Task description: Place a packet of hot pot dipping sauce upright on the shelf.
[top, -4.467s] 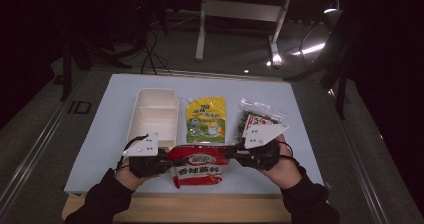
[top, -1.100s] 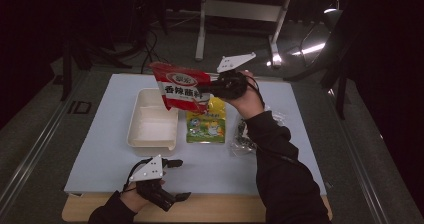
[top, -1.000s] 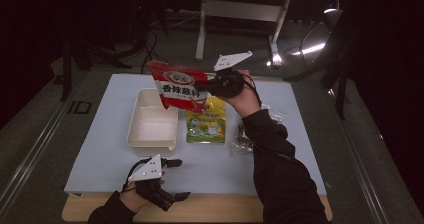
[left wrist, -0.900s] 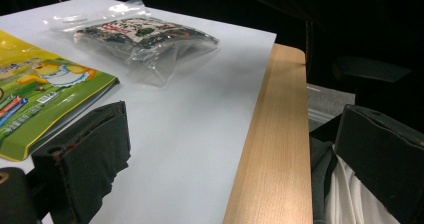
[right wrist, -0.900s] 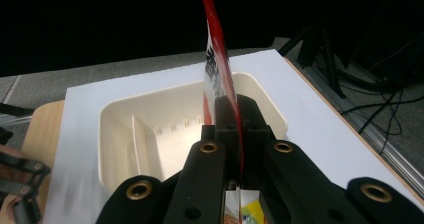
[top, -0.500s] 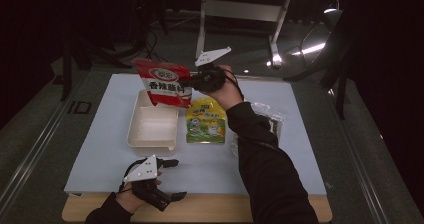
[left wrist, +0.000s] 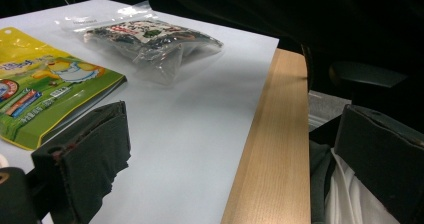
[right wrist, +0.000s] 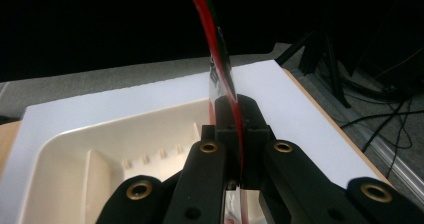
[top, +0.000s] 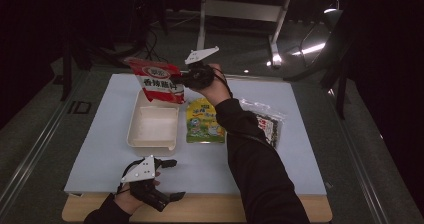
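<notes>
From the high view we count three packets and one tray. The right gripper (top: 176,77) is raised toward twelve o'clock, its jaws pinching the right edge of one red snack packet (top: 156,81), which hangs above the far end of the single cream tray (top: 152,140). One yellow-green packet (top: 203,121) lies flat just beside the tray at its three o'clock side, and one clear bag of dark contents (top: 265,123) lies farther toward three o'clock, partly behind the person's dark sleeve (top: 255,165). The left gripper (top: 171,180) rests at six o'clock on the near edge of the white table mat (top: 100,139), jaws spread with nothing between them.

In the left gripper view we see its two black jaws wide apart over the white mat and the wooden table edge (left wrist: 272,149), with the yellow-green packet (left wrist: 40,89) at ten o'clock and the clear bag (left wrist: 150,39) at eleven o'clock.

In the right gripper view we see the two jaws pressed together on the red packet's thin edge (right wrist: 220,54), which rises toward twelve o'clock, with the cream tray (right wrist: 100,149) below at eight o'clock.
</notes>
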### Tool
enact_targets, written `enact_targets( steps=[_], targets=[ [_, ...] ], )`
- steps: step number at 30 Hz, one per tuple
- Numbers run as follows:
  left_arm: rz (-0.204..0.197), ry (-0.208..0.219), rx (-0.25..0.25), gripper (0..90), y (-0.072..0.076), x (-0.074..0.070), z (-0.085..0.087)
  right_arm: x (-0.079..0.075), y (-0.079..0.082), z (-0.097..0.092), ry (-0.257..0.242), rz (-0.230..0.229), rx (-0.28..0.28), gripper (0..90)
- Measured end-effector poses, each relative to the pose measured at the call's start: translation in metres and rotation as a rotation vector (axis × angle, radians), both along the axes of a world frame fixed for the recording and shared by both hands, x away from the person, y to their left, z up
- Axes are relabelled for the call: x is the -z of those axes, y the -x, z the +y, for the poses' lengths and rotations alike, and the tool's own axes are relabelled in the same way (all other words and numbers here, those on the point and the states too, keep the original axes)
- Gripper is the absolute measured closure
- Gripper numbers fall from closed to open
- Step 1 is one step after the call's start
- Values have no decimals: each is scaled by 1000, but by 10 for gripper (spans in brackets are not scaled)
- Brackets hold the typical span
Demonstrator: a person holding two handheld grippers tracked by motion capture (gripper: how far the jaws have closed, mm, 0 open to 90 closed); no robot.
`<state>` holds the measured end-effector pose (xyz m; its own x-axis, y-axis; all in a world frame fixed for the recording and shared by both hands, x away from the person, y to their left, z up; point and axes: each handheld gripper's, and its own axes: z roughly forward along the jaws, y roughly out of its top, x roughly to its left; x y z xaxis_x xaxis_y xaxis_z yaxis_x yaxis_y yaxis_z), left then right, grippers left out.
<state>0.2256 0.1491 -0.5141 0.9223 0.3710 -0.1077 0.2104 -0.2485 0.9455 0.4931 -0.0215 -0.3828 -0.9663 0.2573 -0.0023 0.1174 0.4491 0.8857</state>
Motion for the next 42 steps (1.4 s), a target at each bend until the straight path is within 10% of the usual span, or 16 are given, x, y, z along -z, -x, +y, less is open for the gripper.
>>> enact_targets(
  steps=[28, 42],
  targets=[
    [7, 2, 9, 35, 2, 2, 0, 55, -23, 28, -19, 41, 22, 900],
    [10, -3, 18, 35, 2, 3, -2, 52, -25, 27, 103, 98, 78, 763]
  ],
)
